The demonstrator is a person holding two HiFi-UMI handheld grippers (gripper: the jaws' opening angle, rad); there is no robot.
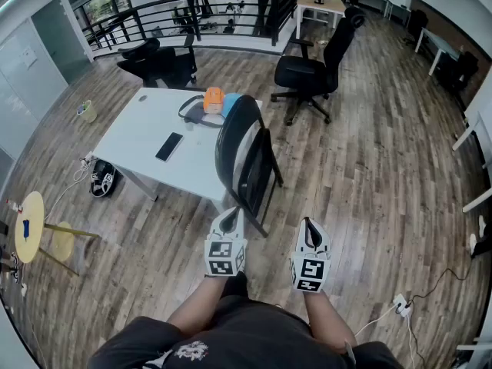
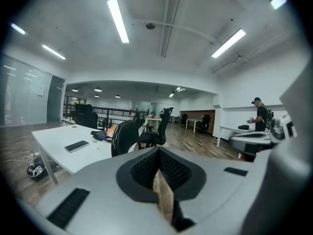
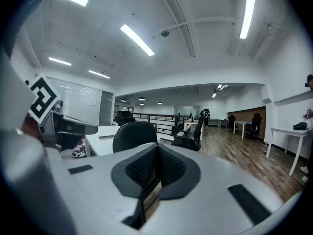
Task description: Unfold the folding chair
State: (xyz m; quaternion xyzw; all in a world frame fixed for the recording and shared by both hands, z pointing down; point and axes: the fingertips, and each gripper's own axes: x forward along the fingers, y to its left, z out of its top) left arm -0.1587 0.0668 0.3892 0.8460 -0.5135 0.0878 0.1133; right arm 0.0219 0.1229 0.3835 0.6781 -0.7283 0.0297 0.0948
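Note:
The black folding chair (image 1: 247, 160) stands folded on the wooden floor, leaning against the near edge of the white table (image 1: 146, 133). Its rounded backrest shows in the left gripper view (image 2: 125, 136) and in the right gripper view (image 3: 134, 137). My left gripper (image 1: 230, 220) hovers a little short of the chair's near legs, jaws shut and empty. My right gripper (image 1: 311, 234) is held beside it to the right, also shut with nothing in it. Both point nearly level toward the chair.
On the table lie a black phone (image 1: 169, 146), headphones and an orange object (image 1: 213, 99). A black office chair (image 1: 314, 68) stands behind, another (image 1: 157, 64) beyond the table. A yellow stool (image 1: 34, 229) is at left. A person (image 2: 260, 116) stands far right.

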